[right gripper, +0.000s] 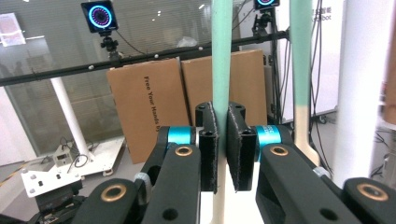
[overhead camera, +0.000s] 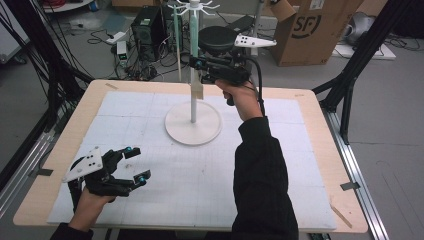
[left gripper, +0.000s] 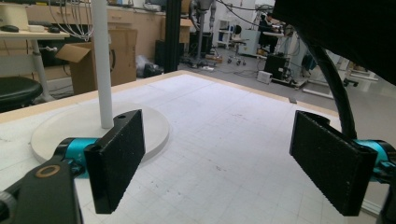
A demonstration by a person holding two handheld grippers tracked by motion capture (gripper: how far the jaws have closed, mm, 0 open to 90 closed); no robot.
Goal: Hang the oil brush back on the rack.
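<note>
A white rack stands on the table: a round base point(overhead camera: 193, 129) and an upright pole point(overhead camera: 193, 107) with hooks at the top. My right gripper point(overhead camera: 200, 64) is raised beside the pole and shut on the mint-green handle point(right gripper: 220, 70) of a long utensil, whose pale flat end point(overhead camera: 197, 90) hangs below the jaws. A second green-handled utensil point(overhead camera: 176, 30) hangs just left of it, seen too in the right gripper view point(right gripper: 300, 56). My left gripper point(overhead camera: 137, 163) rests low at the table's front left, open, with nothing between its pads point(left gripper: 116, 158); it faces the rack's base point(left gripper: 70, 130).
A white gridded mat point(overhead camera: 200, 180) covers the wooden table point(overhead camera: 320, 115). A person's dark sleeve point(overhead camera: 260, 170) crosses the mat's right half. Behind the table are a black stool point(overhead camera: 217, 40), a cardboard box point(overhead camera: 310, 30) and floor cables.
</note>
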